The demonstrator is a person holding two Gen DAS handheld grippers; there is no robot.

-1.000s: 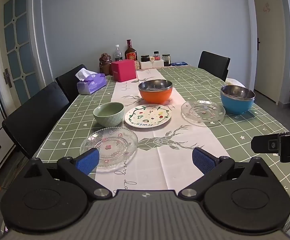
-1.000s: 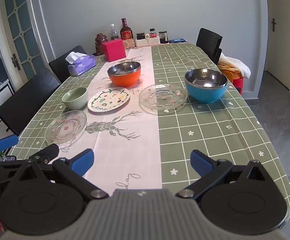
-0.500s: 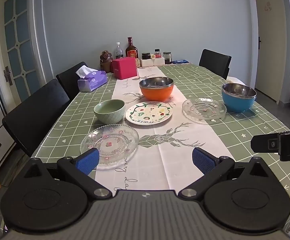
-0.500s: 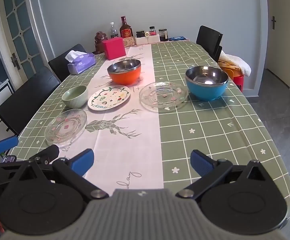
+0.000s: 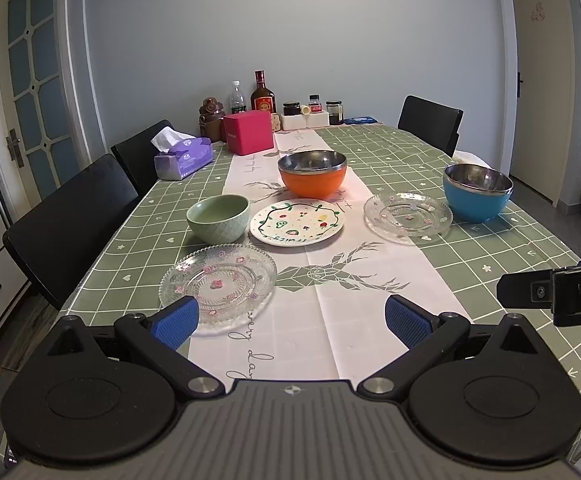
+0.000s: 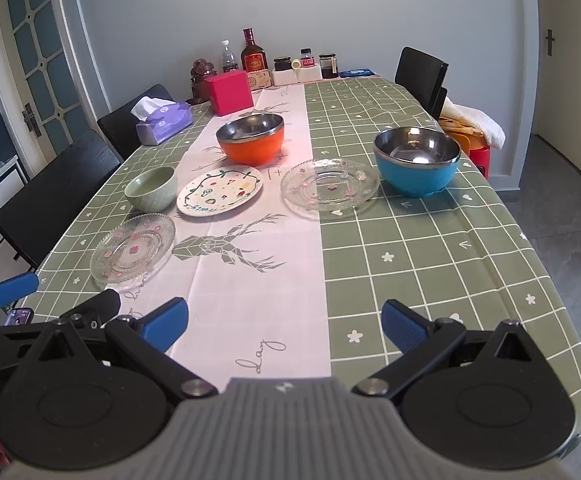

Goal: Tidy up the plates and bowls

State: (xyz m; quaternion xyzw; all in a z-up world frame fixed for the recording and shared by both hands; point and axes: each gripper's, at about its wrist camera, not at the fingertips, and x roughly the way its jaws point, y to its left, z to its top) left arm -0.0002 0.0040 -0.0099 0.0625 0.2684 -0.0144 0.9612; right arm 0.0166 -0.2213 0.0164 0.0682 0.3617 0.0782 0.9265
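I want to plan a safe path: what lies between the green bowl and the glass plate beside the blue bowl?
Between the green bowl and that glass plate lies the painted white plate, flat on the pink runner. Both wrist views show it.

Both cameras sat low at the near end of the surface (image 5: 490, 184), each looking forward along its own blue-padded fingers (image 5: 174, 322) toward the far wall. The left view faced straight down the pale runner (image 5: 330, 320), a glass plate (image 5: 218, 284) just beyond its left finger. The right view stood farther right and a little higher, its fingers (image 6: 404, 330) spread over the runner's edge and the green cloth. Both views shared the same bowls and plates ahead; the right view caught the other tool's fingertip (image 6: 10, 288) at its left edge.
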